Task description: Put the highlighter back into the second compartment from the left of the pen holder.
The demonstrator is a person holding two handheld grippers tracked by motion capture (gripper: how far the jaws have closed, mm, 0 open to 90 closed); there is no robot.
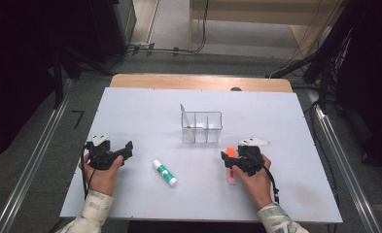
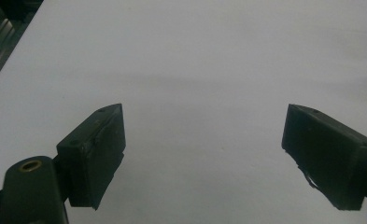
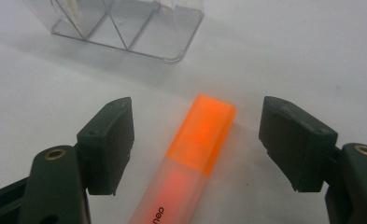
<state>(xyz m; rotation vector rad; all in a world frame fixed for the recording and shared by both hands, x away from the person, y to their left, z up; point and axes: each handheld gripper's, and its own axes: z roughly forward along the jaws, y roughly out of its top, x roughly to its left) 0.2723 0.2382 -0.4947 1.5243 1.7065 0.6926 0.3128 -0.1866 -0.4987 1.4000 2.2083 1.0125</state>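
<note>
Step in hand, I'd say: grabbing the orange highlighter. It lies flat on the counter, just short of the clear organizer, w/ my right gripper jaws open either side of it. Next: lower, close on its body. Left gripper jaws open, holding nothing, over bare counter.

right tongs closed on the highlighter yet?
No, open. In the right gripper view the right tongs straddle the orange highlighter lying flat on the table, gaps showing on both sides.
</note>
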